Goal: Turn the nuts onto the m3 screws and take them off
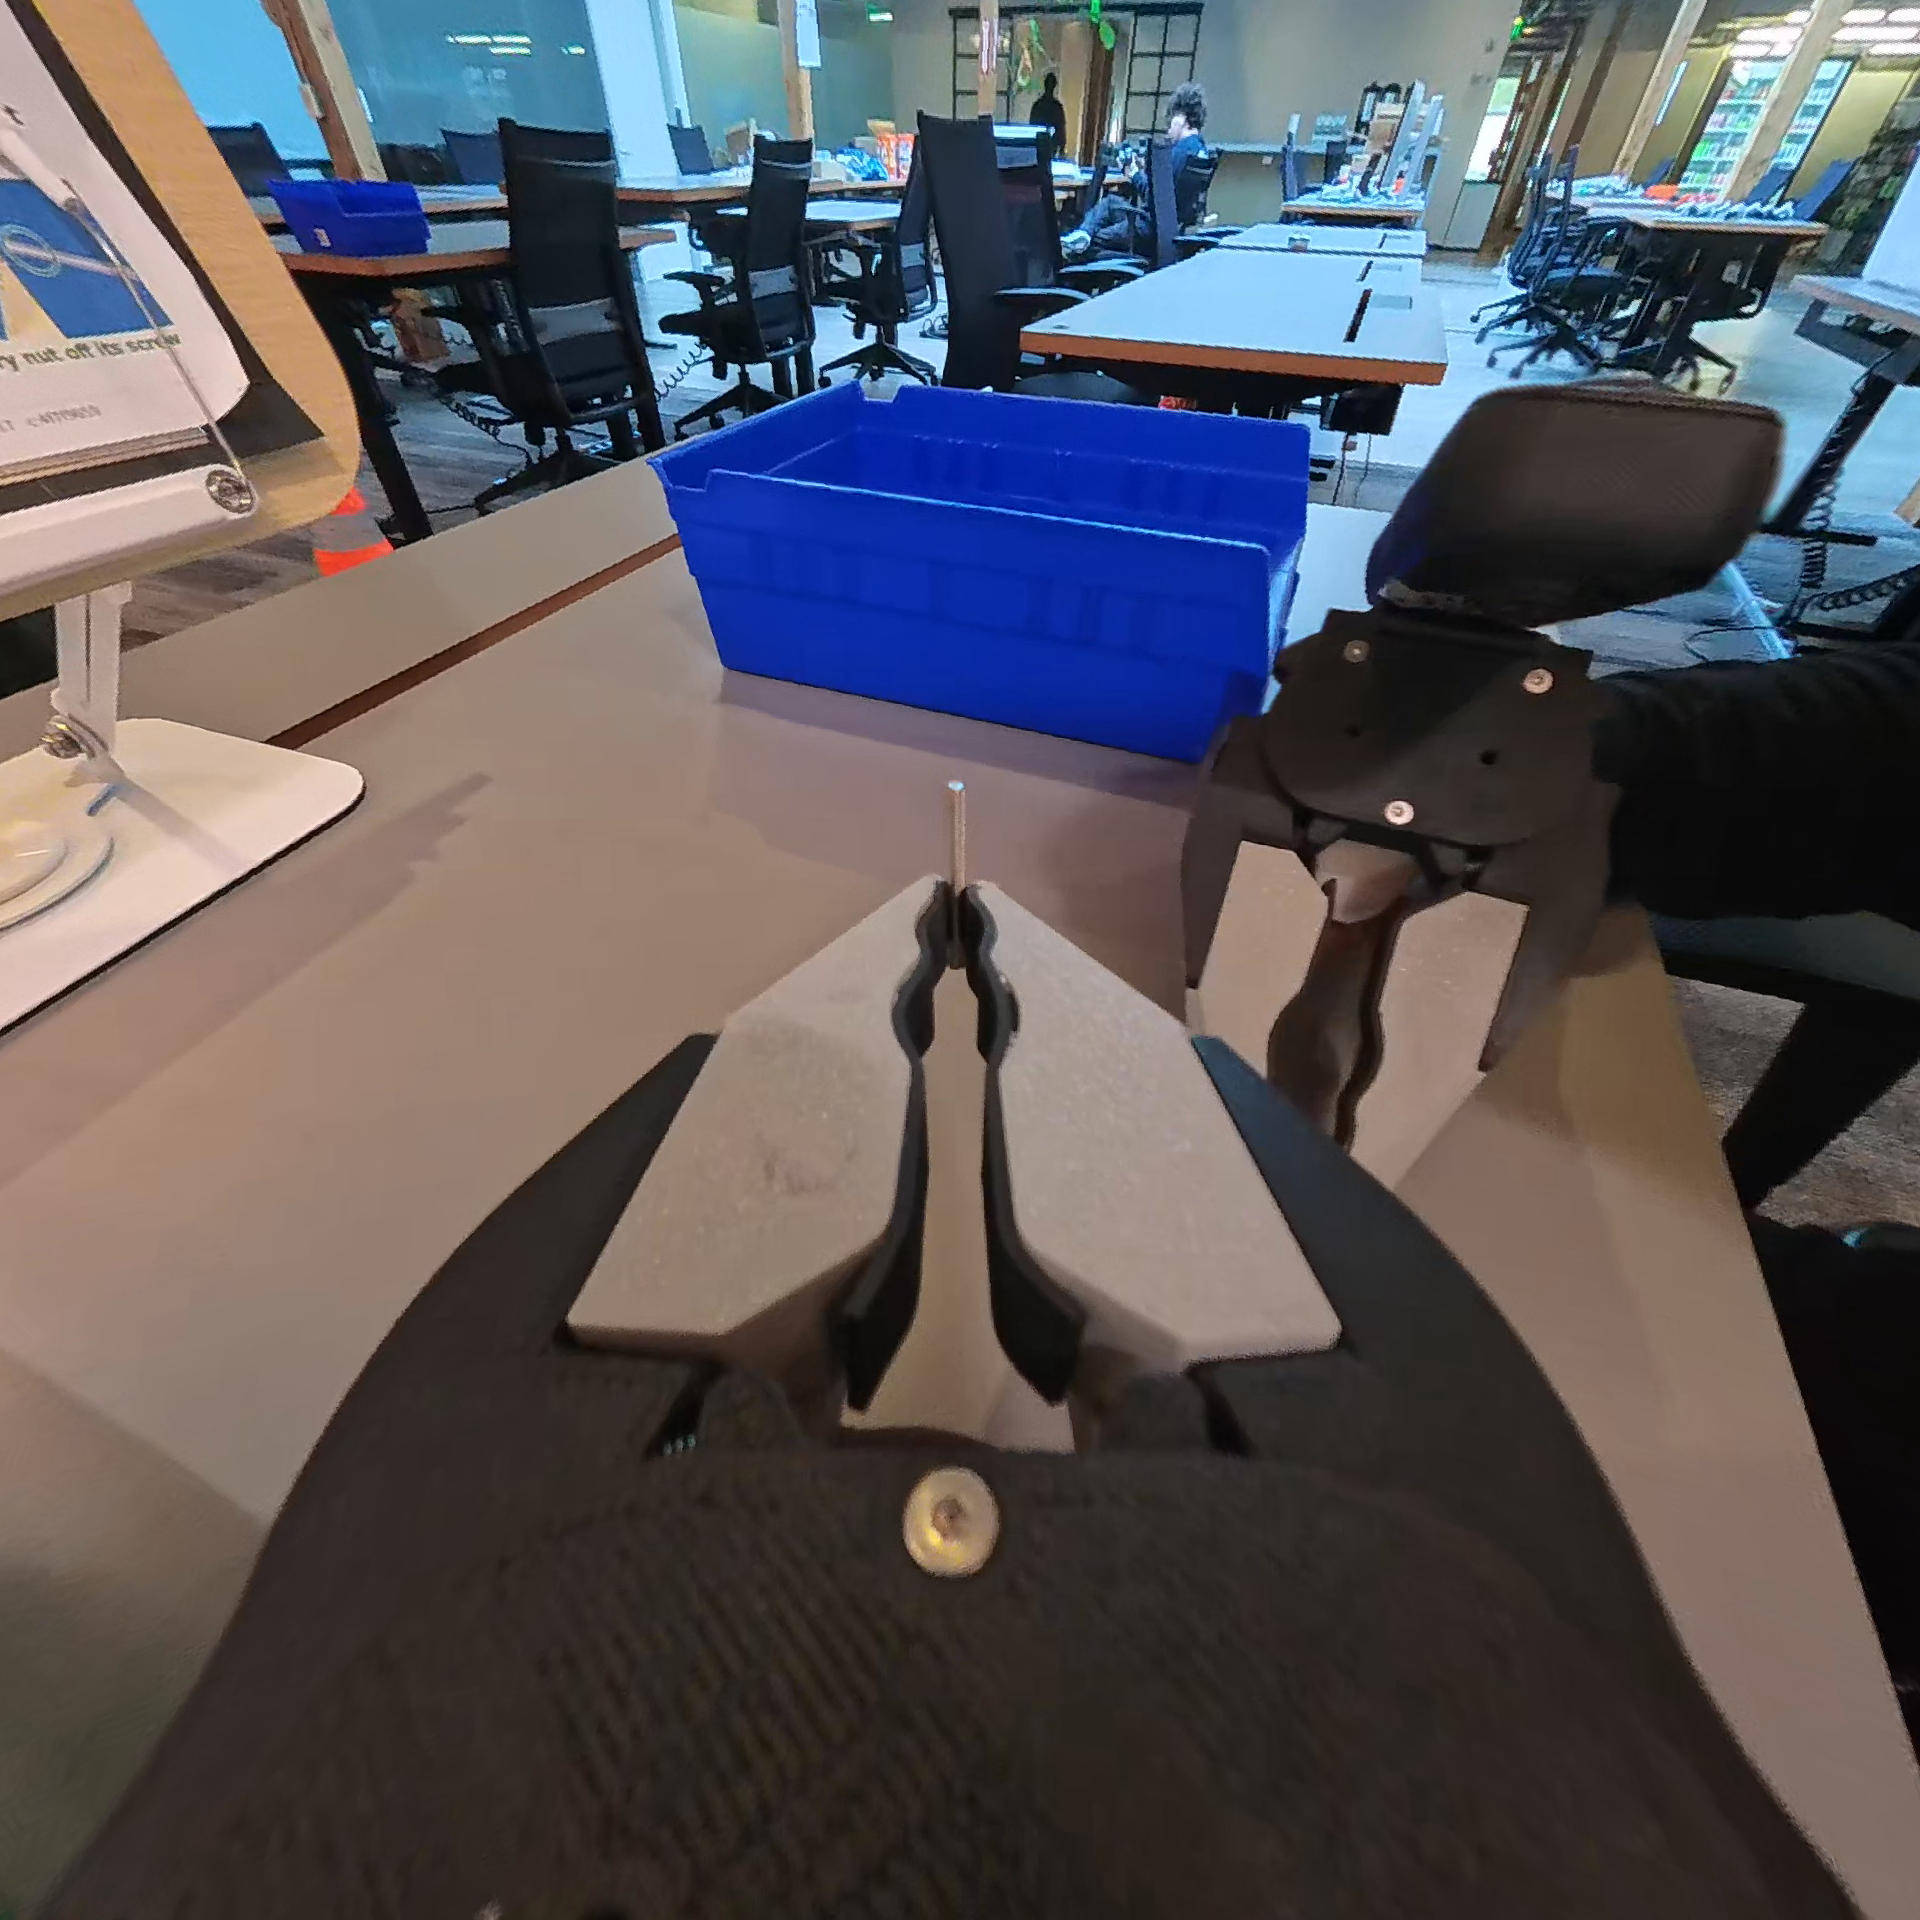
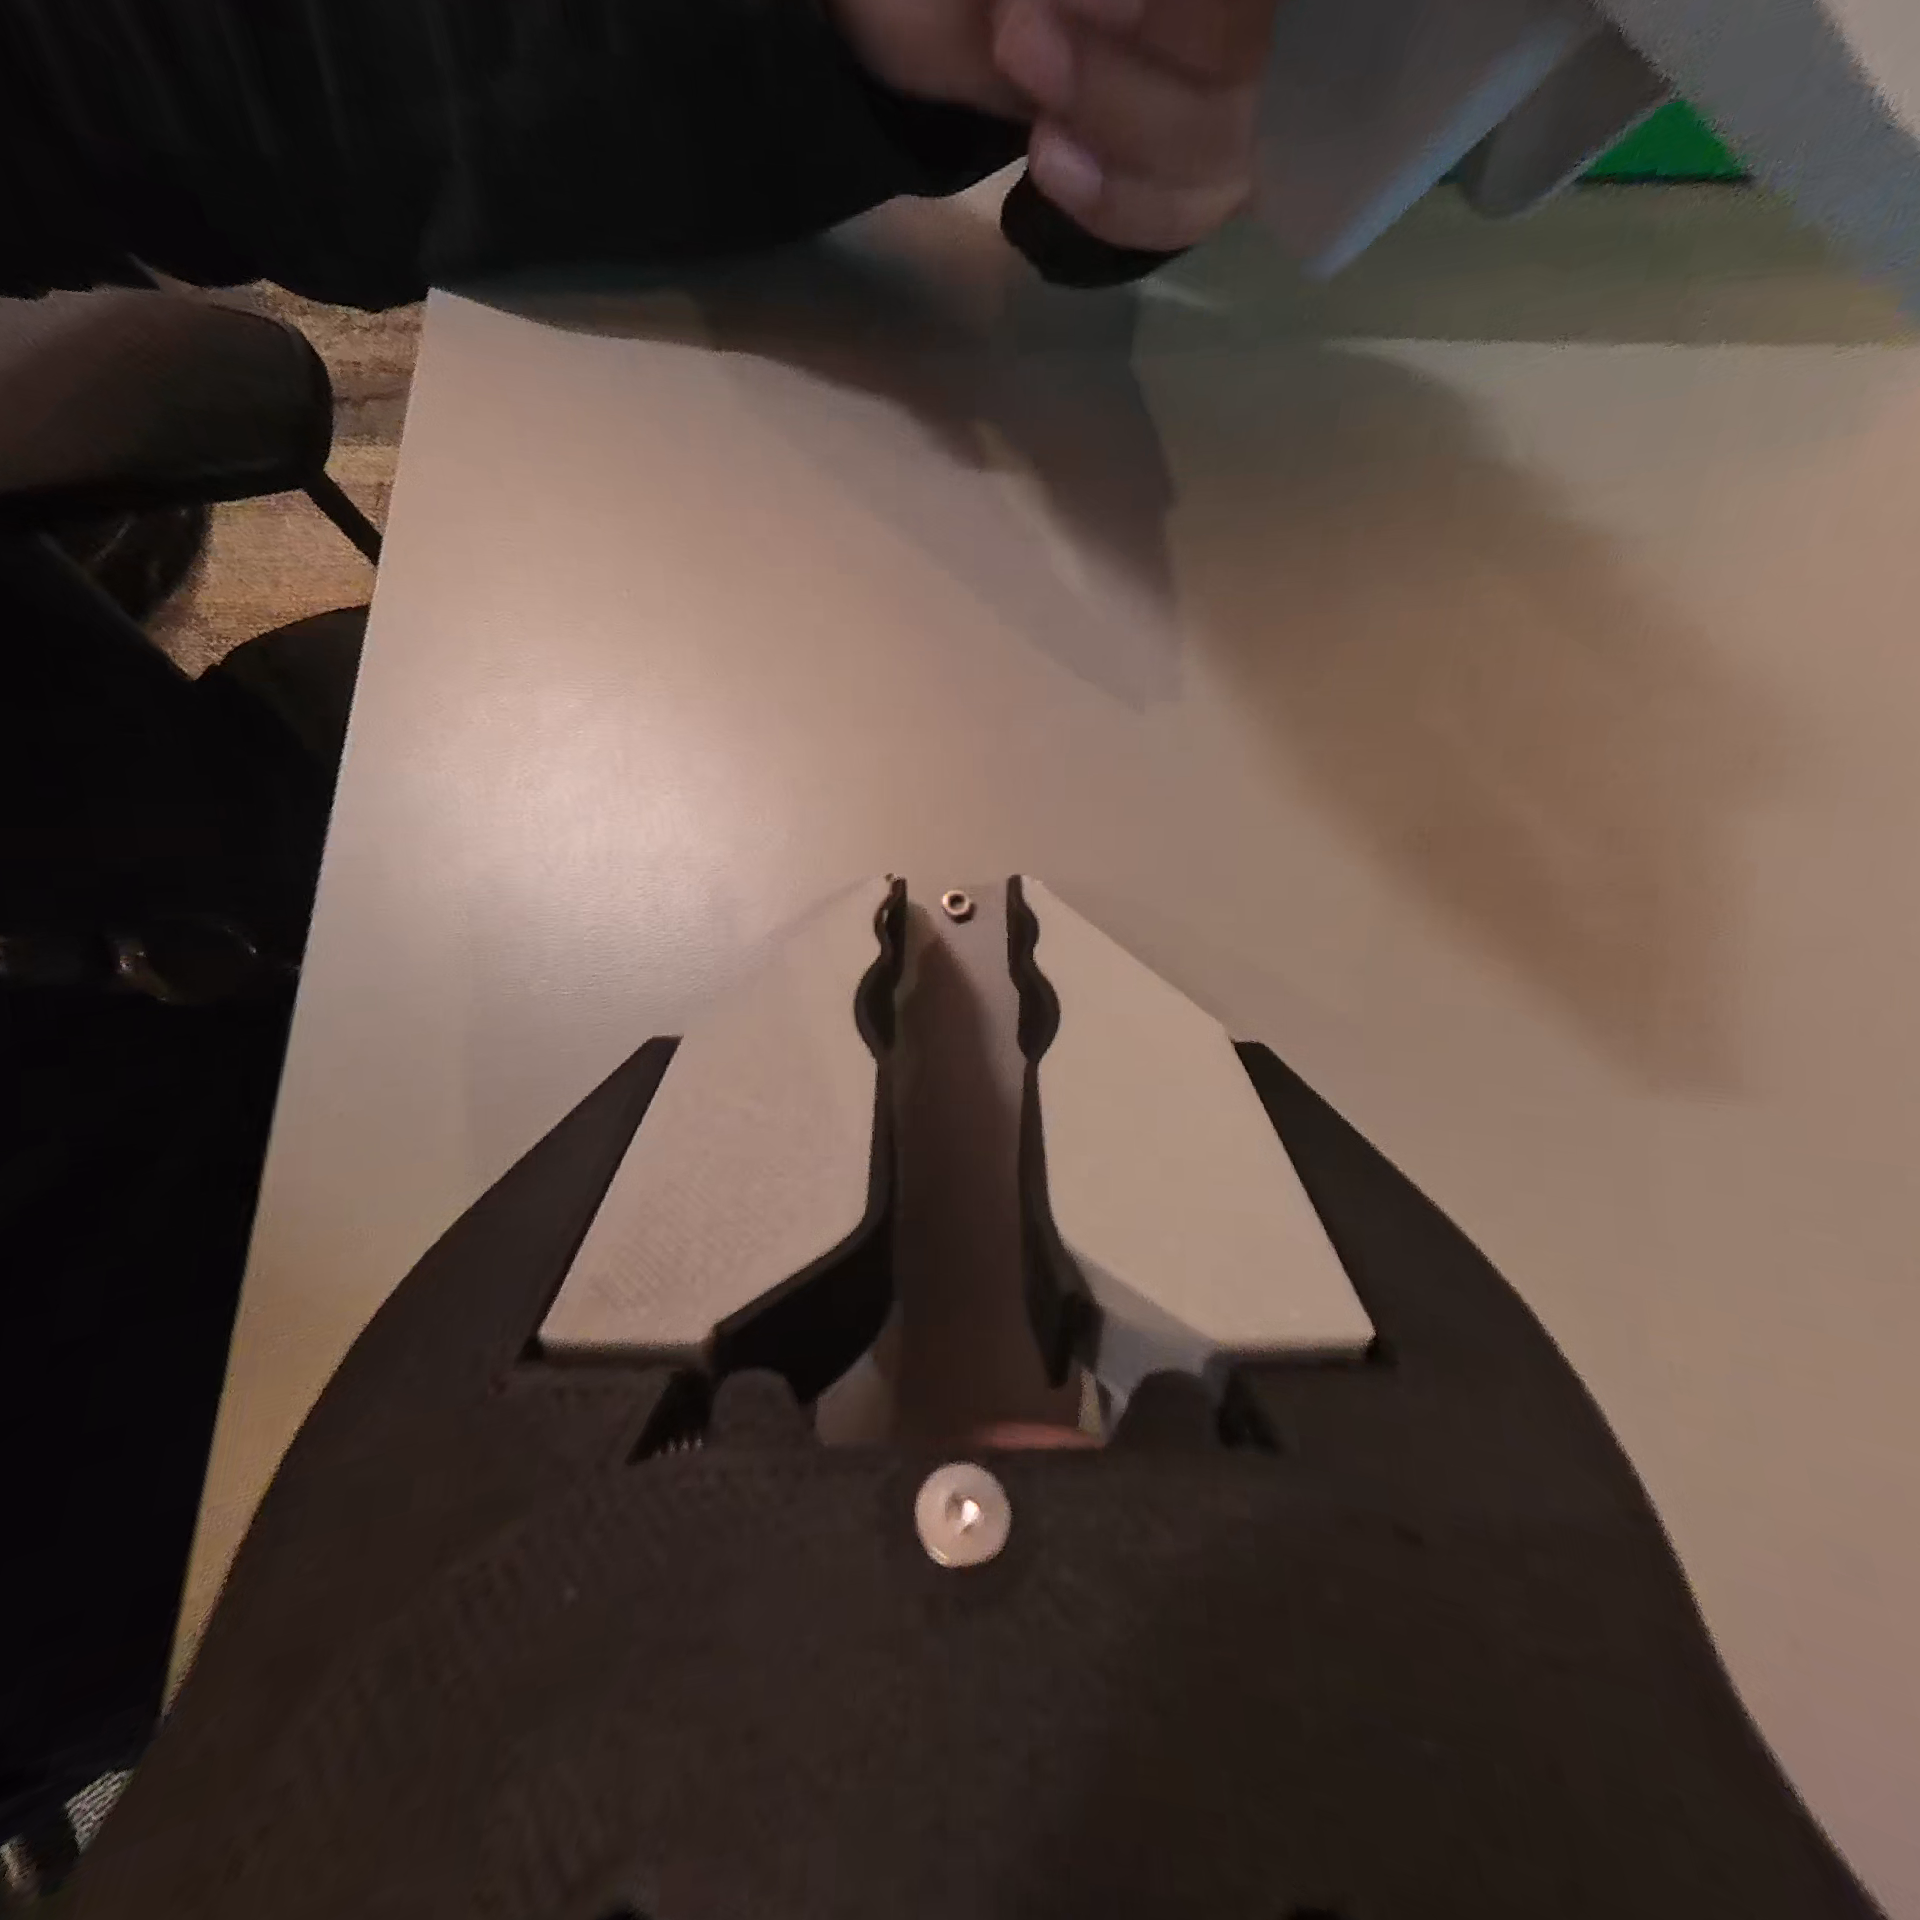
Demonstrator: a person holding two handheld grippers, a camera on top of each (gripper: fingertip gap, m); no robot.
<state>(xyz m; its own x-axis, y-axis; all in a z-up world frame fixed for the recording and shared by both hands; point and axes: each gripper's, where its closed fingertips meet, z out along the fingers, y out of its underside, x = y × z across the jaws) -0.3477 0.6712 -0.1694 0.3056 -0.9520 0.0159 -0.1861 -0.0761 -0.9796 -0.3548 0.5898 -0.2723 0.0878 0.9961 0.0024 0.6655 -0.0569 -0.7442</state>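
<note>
My left gripper [image 1: 954,891] is shut on a thin silver M3 screw [image 1: 955,831], whose shaft sticks out forward past the fingertips above the grey table. No nut shows on the screw. My right gripper [image 2: 954,883] is open and points down at the table, with a small metal nut [image 2: 955,903] lying on the tabletop between its fingertips. The fingers are apart from the nut. The right gripper also shows in the left wrist view [image 1: 1340,1039], to the right of the screw and pointing down.
A blue plastic bin [image 1: 987,561] stands on the grey table [image 1: 520,883] beyond the screw. A white stand with a printed sheet [image 1: 94,416] is at the left. The table's edge [image 2: 395,540] runs along the left of the right wrist view, with a chair beside it. My hands' fingertips stand some 12 cm from each other.
</note>
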